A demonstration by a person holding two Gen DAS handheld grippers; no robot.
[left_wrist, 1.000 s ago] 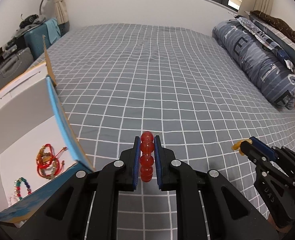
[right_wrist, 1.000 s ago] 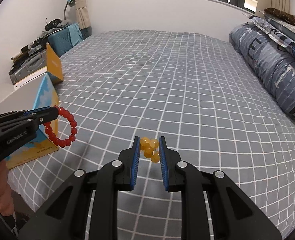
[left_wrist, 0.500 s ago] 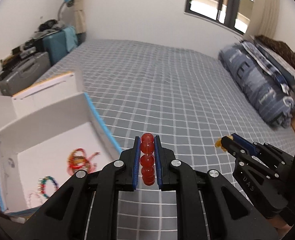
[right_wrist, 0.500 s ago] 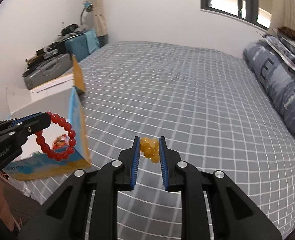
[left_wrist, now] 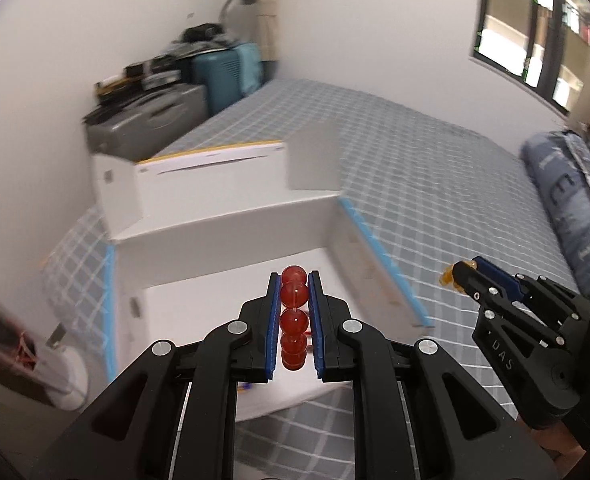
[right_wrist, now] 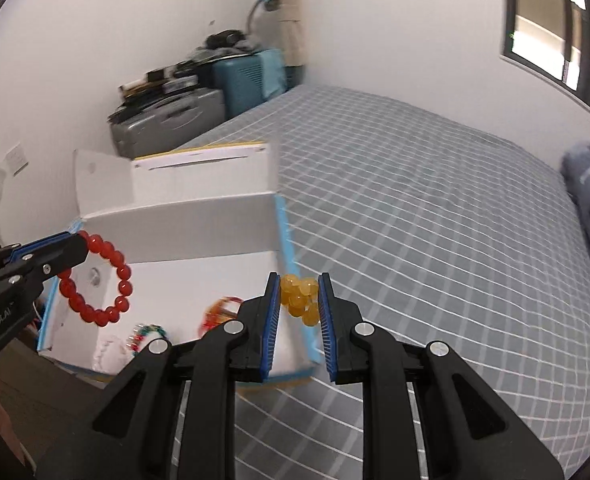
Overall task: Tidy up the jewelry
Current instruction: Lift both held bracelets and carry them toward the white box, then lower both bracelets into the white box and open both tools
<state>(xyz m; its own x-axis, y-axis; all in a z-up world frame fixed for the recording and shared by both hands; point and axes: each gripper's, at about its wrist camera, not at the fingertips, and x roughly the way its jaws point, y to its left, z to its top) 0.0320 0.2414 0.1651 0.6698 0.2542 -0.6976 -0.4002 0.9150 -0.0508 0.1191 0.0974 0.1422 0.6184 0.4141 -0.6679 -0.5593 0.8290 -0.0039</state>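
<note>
My left gripper point(left_wrist: 294, 280) is shut on a red bead bracelet point(left_wrist: 294, 295) and holds it above the open white box point(left_wrist: 223, 256) on the bed. In the right wrist view the red bracelet point(right_wrist: 95, 312) hangs as a ring from the left gripper point(right_wrist: 77, 246) over the box point(right_wrist: 183, 216). My right gripper point(right_wrist: 299, 282) is shut on a yellow bead bracelet point(right_wrist: 301, 298), just over the box's blue right edge. The right gripper point(left_wrist: 453, 274) also shows in the left wrist view. Other bracelets point(right_wrist: 219, 308) lie in the box.
The box sits at the left corner of a bed with a grey checked cover point(right_wrist: 435, 216). Suitcases point(left_wrist: 151, 120) stand against the wall behind the box. Pillows point(left_wrist: 567, 196) lie at the far right. A dark floor point(right_wrist: 35, 392) lies below the bed edge.
Both grippers have swung left toward the box. The red bracelet is now over the box interior, and the yellow bracelet has reached the box's right edge. Both stay gripped.
</note>
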